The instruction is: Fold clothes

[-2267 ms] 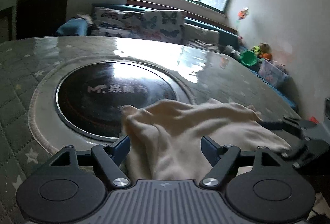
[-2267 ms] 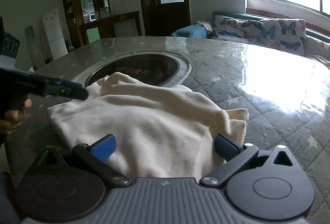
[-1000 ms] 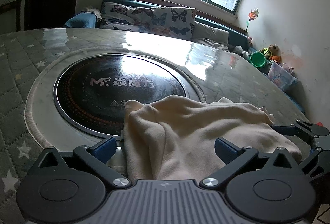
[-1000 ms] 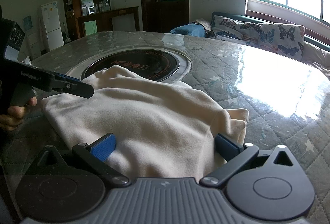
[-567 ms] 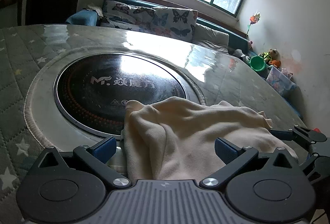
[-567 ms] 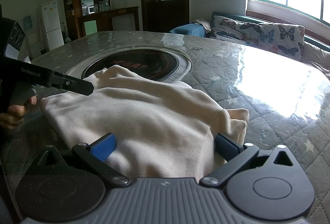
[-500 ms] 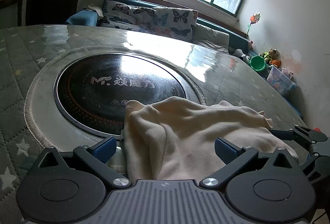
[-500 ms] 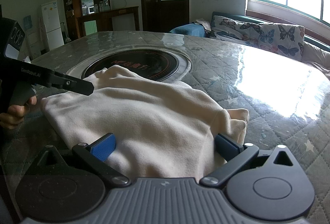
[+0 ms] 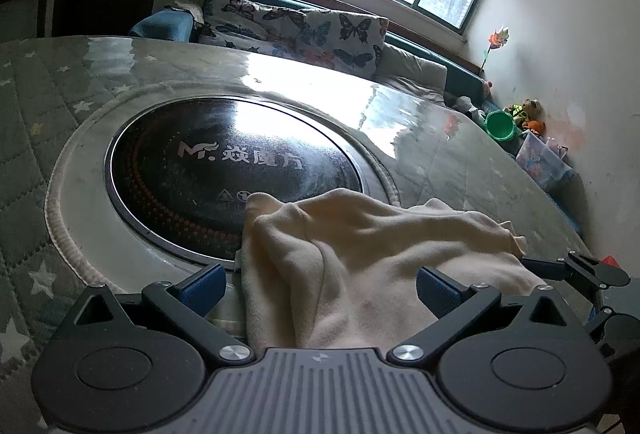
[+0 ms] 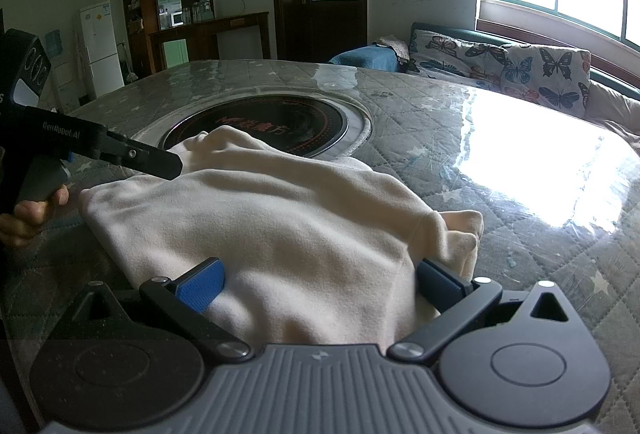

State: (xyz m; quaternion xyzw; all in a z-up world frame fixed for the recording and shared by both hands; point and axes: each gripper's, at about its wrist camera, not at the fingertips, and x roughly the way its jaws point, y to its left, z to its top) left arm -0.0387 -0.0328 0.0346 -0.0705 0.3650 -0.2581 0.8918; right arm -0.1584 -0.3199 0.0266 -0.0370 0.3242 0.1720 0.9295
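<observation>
A cream garment [image 9: 360, 254] lies in a loosely folded bundle on the quilted table, its far corner over the black cooktop disc [image 9: 232, 170]. My left gripper [image 9: 320, 288] is open, its blue pads on either side of the garment's near edge and not pinching it. My right gripper [image 10: 320, 282] is open too, astride the other end of the garment [image 10: 288, 226]. In the right wrist view the left gripper [image 10: 160, 162] hovers at the garment's far left corner, held by a hand [image 10: 28, 214]. The right gripper's tip [image 9: 576, 270] shows at the left wrist view's right edge.
The round cooktop [image 10: 276, 126] sits sunk in the table top [image 10: 500, 154], which is glossy under window glare. A sofa with butterfly cushions [image 9: 300, 30] stands beyond the table. Toys and a green bucket [image 9: 500, 124] lie by the right wall.
Since 2.3 s ago the left gripper's jaws have spread wider and drawn back a little from the garment. Over the last second nothing has visibly moved.
</observation>
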